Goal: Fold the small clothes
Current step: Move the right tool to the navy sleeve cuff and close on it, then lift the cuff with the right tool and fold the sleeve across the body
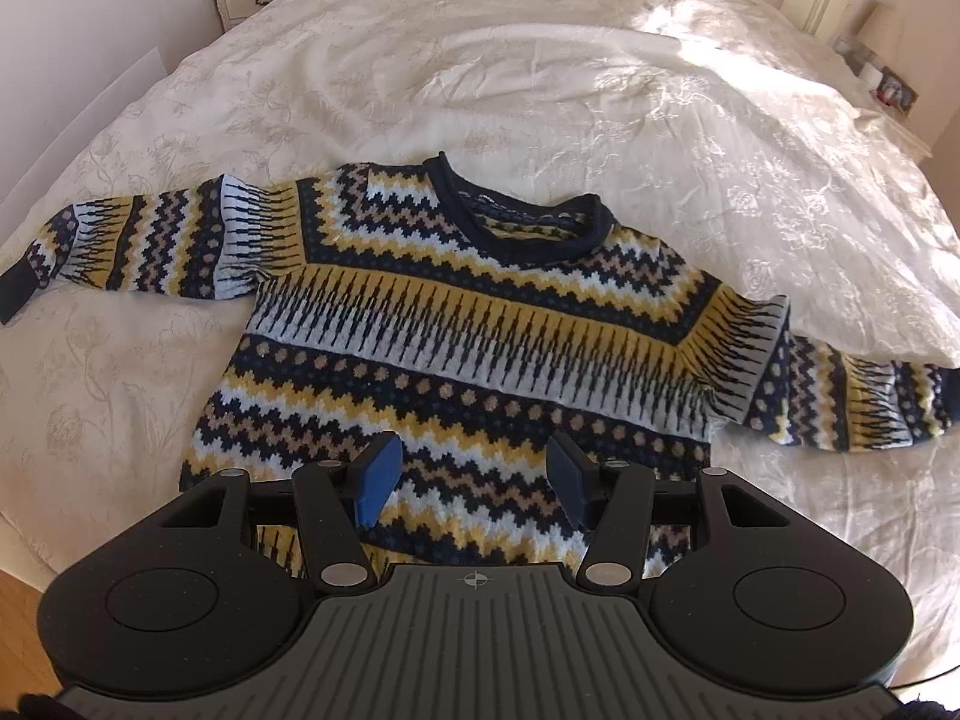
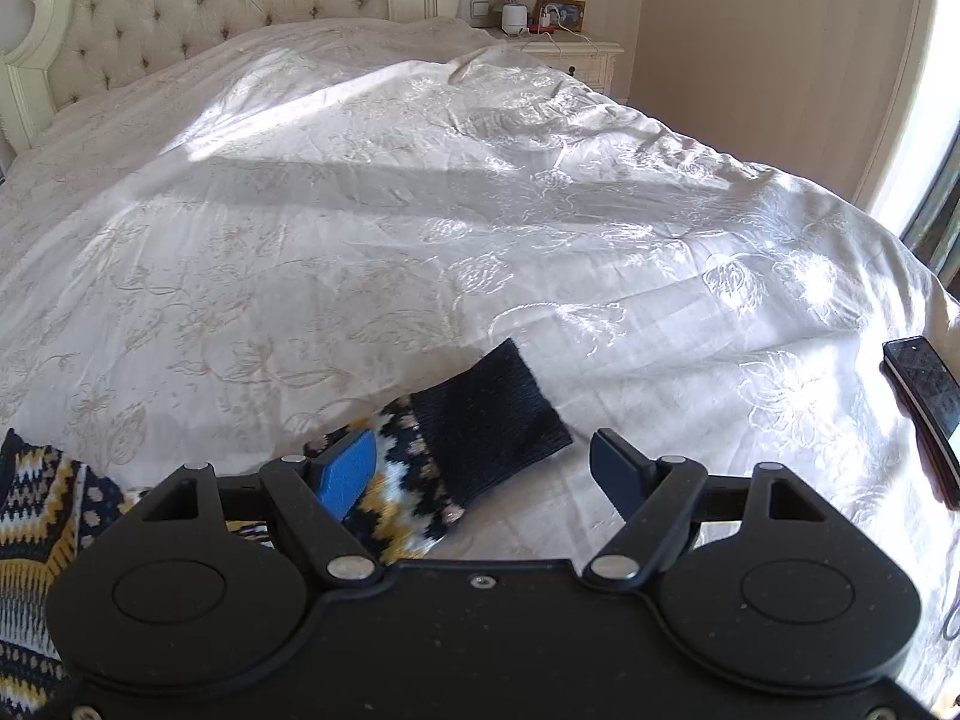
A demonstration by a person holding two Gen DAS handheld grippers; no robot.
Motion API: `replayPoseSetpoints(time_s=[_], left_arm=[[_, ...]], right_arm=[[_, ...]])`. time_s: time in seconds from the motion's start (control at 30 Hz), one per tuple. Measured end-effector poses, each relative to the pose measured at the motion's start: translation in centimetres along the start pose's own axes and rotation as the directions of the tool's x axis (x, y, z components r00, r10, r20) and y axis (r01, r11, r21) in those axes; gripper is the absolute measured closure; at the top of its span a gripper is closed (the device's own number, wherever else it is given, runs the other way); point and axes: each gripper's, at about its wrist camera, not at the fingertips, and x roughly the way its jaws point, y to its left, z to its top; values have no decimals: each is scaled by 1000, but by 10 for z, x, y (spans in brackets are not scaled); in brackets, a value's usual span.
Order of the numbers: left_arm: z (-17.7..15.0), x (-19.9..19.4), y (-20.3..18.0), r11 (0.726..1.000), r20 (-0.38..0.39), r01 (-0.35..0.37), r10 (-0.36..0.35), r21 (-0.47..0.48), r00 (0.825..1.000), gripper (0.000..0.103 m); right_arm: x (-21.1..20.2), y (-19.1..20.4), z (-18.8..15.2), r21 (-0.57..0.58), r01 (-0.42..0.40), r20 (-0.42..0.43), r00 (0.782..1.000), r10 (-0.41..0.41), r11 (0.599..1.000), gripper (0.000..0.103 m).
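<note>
On the bed: a patterned sweater [image 1: 474, 324] lies spread face up on the white bedspread [image 1: 540, 90], neither sleeve folded in yet
Landmark: the sweater; all places below are given from it
Sweater axis: body runs from the hem at the near edge of the bed to the collar [image 1: 522, 216] toward the headboard [image 2: 198, 6]; the sleeves stretch out crosswise to either side
Left gripper [image 1: 471, 483]: released, jaws spread wide, hovering above the hem, holding nothing; contact with the knit cannot be told
Right gripper [image 2: 486, 468]: released, jaws wide apart, at the right sleeve's end; the dark cuff [image 2: 486, 414] lies just ahead, nearer the left finger [image 2: 348, 474], which overlaps the patterned knit
Deciding relation: the cuff lies forward of the right gripper, sleeve running back toward the body; judged the nearer tool for bringing that sleeve in
Far sleeve [image 1: 132, 240]: well apart from both grippers
Surroundings: a dark phone [image 2: 924, 402] on the bedspread beyond the cuff, away from the sweater; a nightstand [image 2: 576, 57] beside the headboard
Obstructions: none seen across the body; the phone lies outside the likely fold path
</note>
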Motion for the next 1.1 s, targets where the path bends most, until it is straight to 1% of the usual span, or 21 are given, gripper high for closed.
replayPoseSetpoints(time_s=[0.17, 0.3, 0.33, 0.37, 0.43, 0.5, 0.53, 0.57, 0.6, 0.67, 0.77, 0.87, 1.0, 1.1], left_arm=[[-5, -3, -6, 999, -7, -32, 32, -8, 999, 51], [-6, -6, -7, 998, -6, -58, 58, -19, 998, 51], [-7, -7, -7, 998, -6, -64, 63, -21, 998, 51], [-7, -7, -7, 997, -6, -68, 67, -23, 998, 51], [-8, -7, -8, 997, -9, -75, 75, -26, 997, 51], [-7, -6, -10, 997, -11, -78, 78, -26, 997, 51], [-7, -6, -11, 997, -12, -78, 78, -23, 997, 51], [-7, -5, -13, 997, -14, -76, 76, -18, 997, 51], [-6, -4, -15, 997, -14, -72, 72, -12, 997, 51], [-5, -2, -19, 998, -14, -65, 65, 4, 998, 51], [-3, -1, -25, 998, -10, -49, 49, 26, 999, 51], [-1, 1, -28, 999, -5, -30, 30, 42, 1000, 51], [0, 3, -27, 999, -2, -6, 6, 51, 1000, 51], [0, 5, -21, 998, -3, 8, -8, 56, 1000, 51]], right_arm=[[28, -9, 6, -38, -17, -36, 999, 16, 999, 23], [46, -11, 7, -44, -42, -73, 997, 39, 998, 24], [51, -11, 7, -48, -56, -86, 995, 52, 997, 26], [53, -10, 6, -51, -65, -95, 994, 60, 997, 35], [55, -9, 5, -61, -67, -100, 993, 61, 996, 43], [53, -9, 6, -69, -67, -96, 994, 60, 995, 56], [51, -10, 7, -65, -87, -103, 992, 80, 994, 73], [49, -13, 8, -49, -126, -116, 986, 120, 991, 86], [46, -16, 9, -23, -167, -121, 979, 163, 986, 86], [31, -23, 11, 21, -238, -89, 967, 239, 971, 87], [4, -31, 16, 34, -254, -38, 966, 255, 967, 88], [-24, -45, 22, 73, -272, 14, 962, 271, 960, 88], [-56, -59, 25, 120, -265, 61, 964, 259, 957, 88], [-74, -57, 22, 148, -260, 82, 965, 250, 954, 88]])
